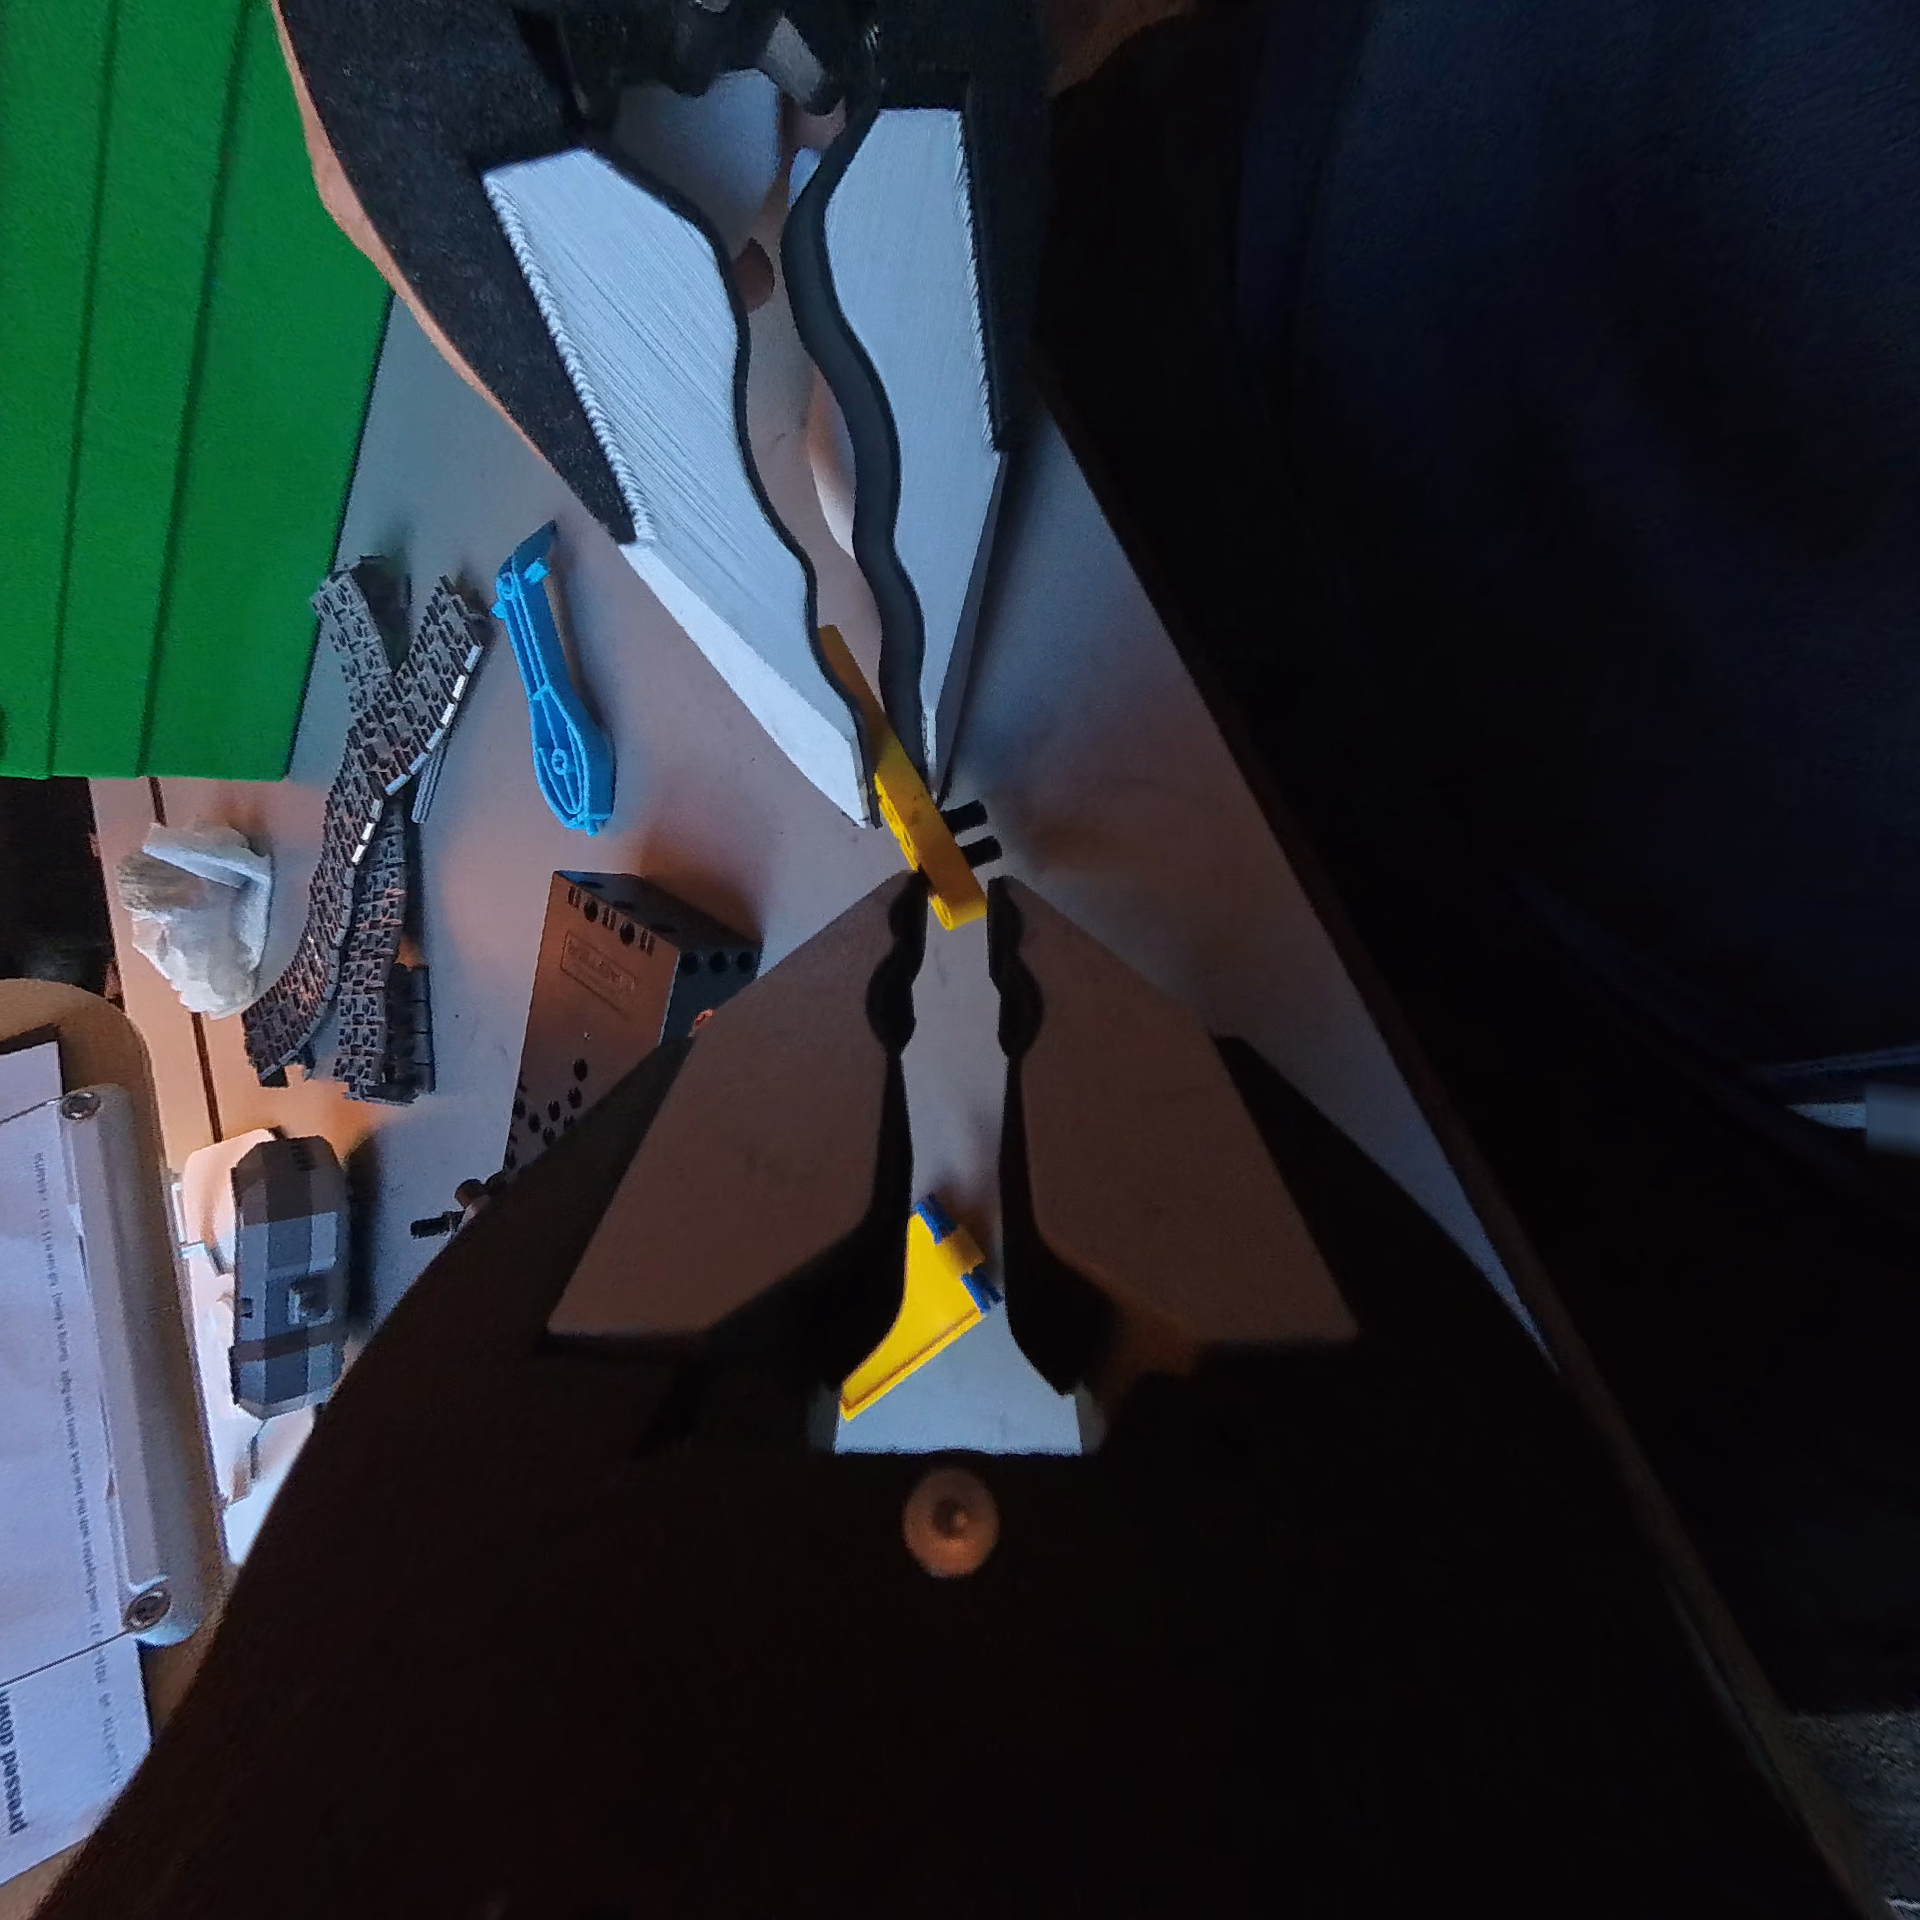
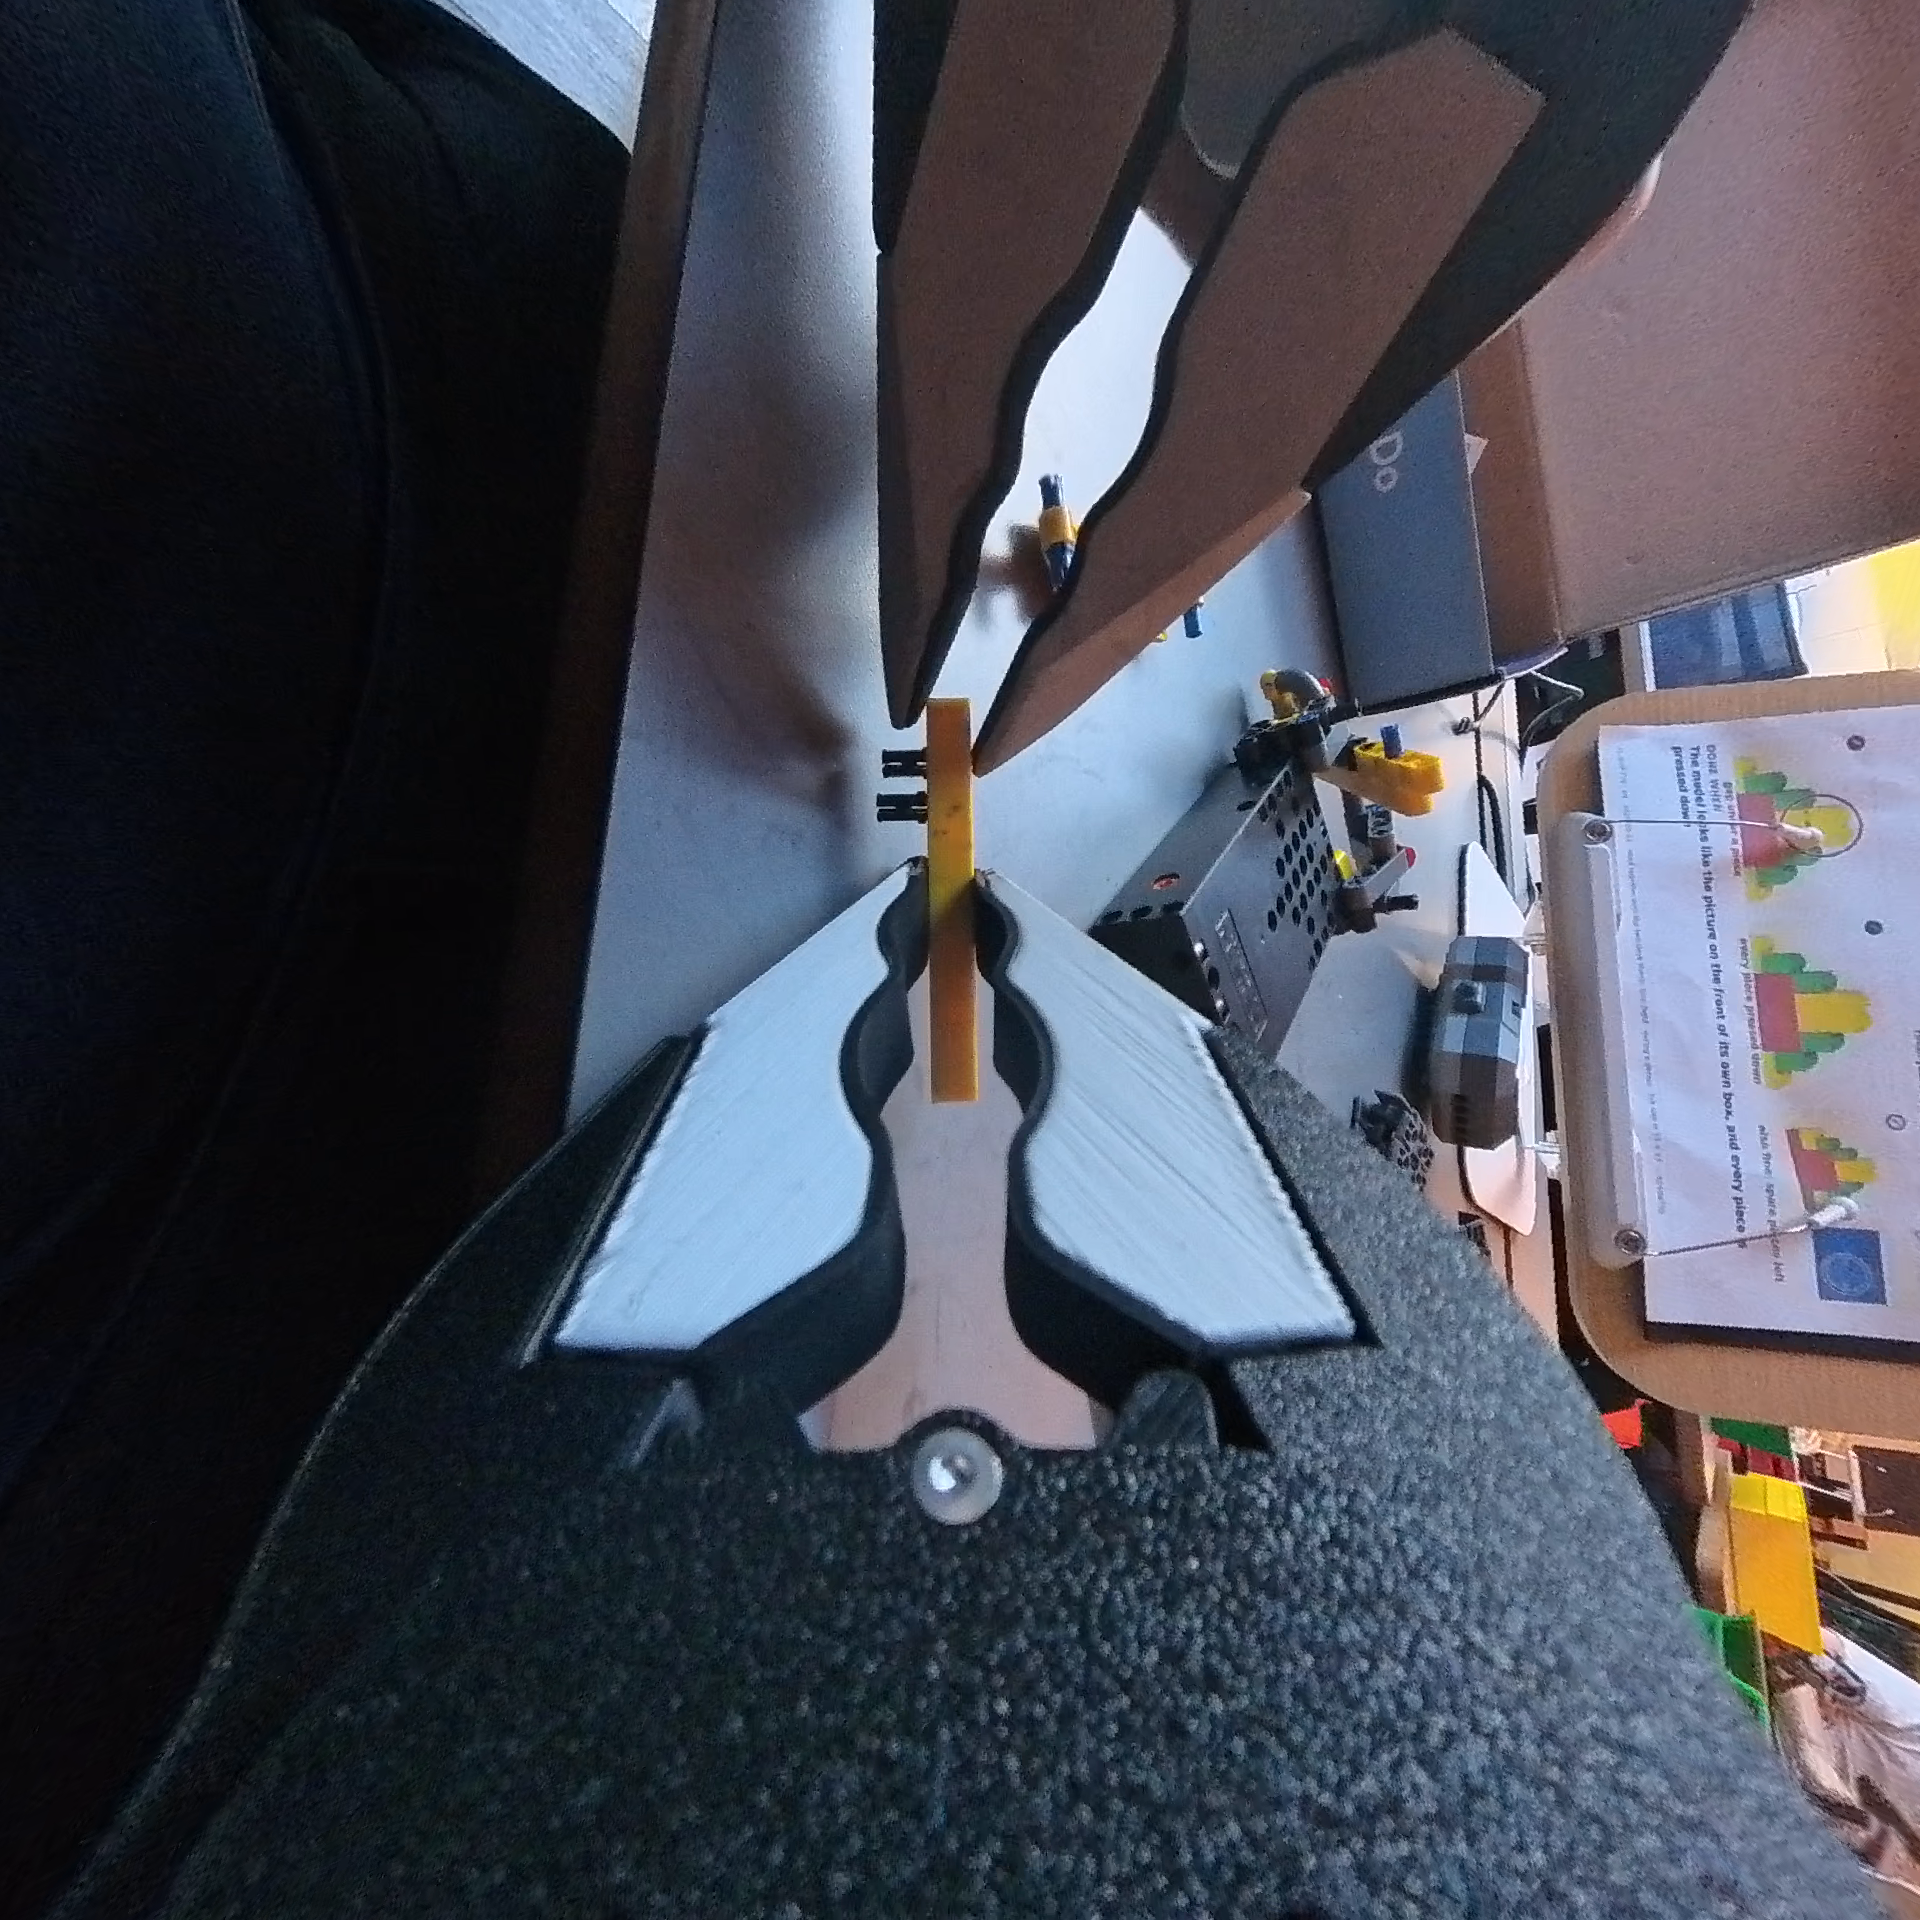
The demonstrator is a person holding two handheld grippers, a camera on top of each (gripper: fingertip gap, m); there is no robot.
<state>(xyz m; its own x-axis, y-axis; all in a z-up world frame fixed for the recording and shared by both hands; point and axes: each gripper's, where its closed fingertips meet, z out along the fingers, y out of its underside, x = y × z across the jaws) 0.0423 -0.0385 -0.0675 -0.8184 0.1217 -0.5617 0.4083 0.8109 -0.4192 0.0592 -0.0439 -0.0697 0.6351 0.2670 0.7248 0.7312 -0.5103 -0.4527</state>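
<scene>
While the right gripper [image 2: 948, 883] is pinching the yellow beam [image 2: 952, 914], the slightly parted, empty left gripper [image 1: 956, 883] is crowding its free end and risking knocking the black pins [image 2: 902, 781] loose.

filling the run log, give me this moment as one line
right gripper: shut on yellow beam | left gripper: open, tips at beam's free end | black pins stick out of beam | above table

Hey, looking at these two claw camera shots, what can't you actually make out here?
- Left wrist view: whether the left claw touches the yellow beam; its tips sit at the beam's end, contact unclear.
- Left wrist view: the dark right side, too dim to read.
- Right wrist view: the small built model beyond the perforated dark box, too small.
- Right wrist view: the beam's gripped part, hidden between the right claw fingers.
</scene>
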